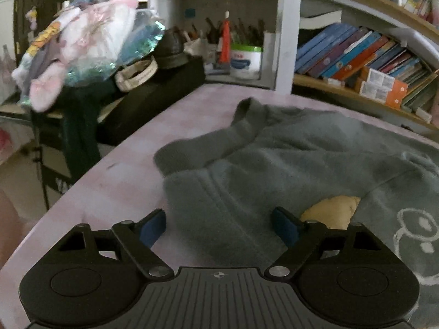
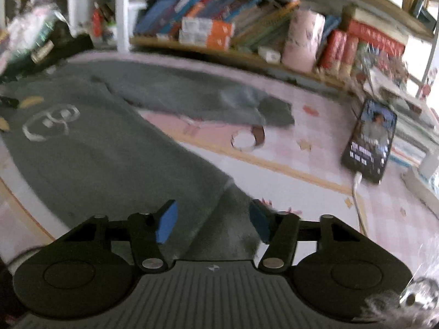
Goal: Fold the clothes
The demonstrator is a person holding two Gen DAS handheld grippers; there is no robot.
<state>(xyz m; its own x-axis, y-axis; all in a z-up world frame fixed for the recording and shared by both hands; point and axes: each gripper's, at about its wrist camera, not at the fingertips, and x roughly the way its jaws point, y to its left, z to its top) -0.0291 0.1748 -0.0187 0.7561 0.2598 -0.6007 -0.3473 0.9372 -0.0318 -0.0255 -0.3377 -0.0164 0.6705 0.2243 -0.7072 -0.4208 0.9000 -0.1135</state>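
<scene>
Partly blurred, grey sweatshirt (image 2: 115,150) overruns frame edges

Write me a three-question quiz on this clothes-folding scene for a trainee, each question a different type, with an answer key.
1. True or false: the grey sweater lies spread on the pink mat.
2. Multiple choice: what leans at the far right of the mat in the right wrist view? A) a phone with its screen lit B) a mug C) a pair of scissors
3. Fill in: behind the mat runs a shelf packed with ____.

Key
1. True. Both sleeves lie out to the sides.
2. A. A white cable is plugged into it.
3. Books.
</scene>
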